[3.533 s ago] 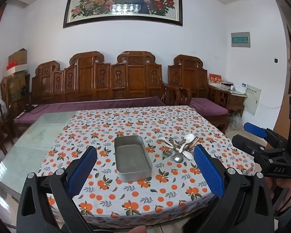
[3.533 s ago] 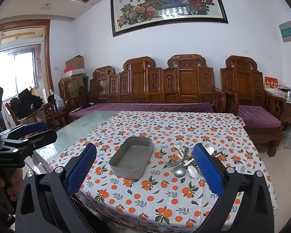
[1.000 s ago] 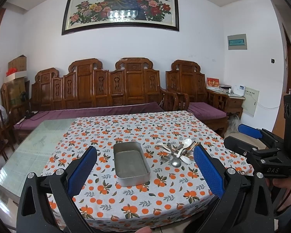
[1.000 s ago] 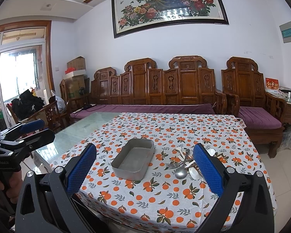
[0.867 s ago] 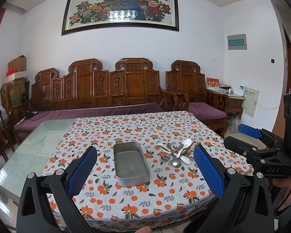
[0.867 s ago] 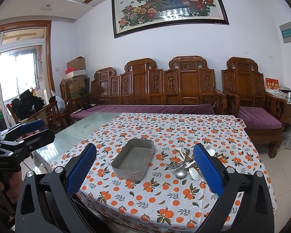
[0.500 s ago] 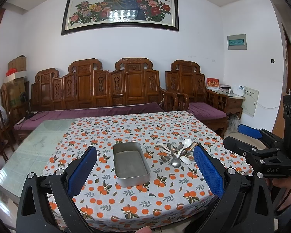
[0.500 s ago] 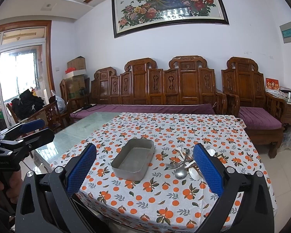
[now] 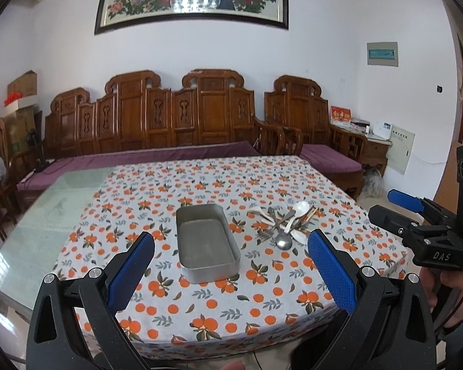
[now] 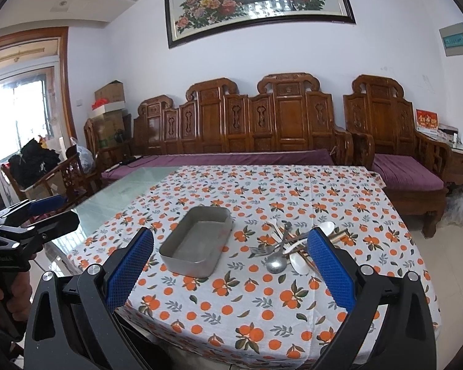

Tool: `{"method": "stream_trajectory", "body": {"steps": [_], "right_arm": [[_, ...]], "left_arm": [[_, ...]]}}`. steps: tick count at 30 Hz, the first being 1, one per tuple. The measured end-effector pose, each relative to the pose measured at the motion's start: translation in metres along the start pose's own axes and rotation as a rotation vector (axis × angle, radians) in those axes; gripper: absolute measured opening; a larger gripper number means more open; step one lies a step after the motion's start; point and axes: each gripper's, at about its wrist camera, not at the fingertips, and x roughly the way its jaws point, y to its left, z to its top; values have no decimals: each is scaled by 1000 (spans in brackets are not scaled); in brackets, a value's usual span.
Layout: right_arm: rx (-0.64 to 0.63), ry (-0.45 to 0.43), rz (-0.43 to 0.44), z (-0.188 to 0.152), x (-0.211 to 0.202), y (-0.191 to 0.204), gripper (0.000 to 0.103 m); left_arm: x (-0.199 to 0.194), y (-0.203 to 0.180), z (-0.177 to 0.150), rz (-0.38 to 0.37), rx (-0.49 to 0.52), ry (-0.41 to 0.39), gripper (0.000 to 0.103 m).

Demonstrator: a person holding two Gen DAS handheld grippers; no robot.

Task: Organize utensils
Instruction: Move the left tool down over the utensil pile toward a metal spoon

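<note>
Both claws are wide open and hold nothing. The left claw [image 9: 230, 266] and the right claw [image 10: 230, 265] hang in the air at the near edge of the tabletop [image 9: 200, 323], which is covered by a cloth with orange fruits.

An empty metal tray [image 9: 205, 242] stands on the cloth near the middle. Just beside it, on its right, the utensils [image 9: 288, 223] lie in a mixed pile: a metal spoon [image 10: 277, 263], white spoons, a fork and some chopsticks, crossing over each other. The pile is apart from the tray and from both claws.
</note>
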Motion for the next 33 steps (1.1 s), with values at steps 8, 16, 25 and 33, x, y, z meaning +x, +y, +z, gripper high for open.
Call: {"method": "stream_trajectory", "body": {"steps": [8,16,25,33], "right_arm": [[4,43,-22,-8,30,-19,92],[9,86,-59,-11,65,-46,80],[38,160,-99,-18,114,-85,61],[70,223,-124,-28,158,-118,58]], "left_arm": [[36,3,-4,-5,17,68,96],[74,3,-1,-30,37,126,96],[115,1,2,-79,29,180,96],[164,-14,2,-141,28,249,82]]}}
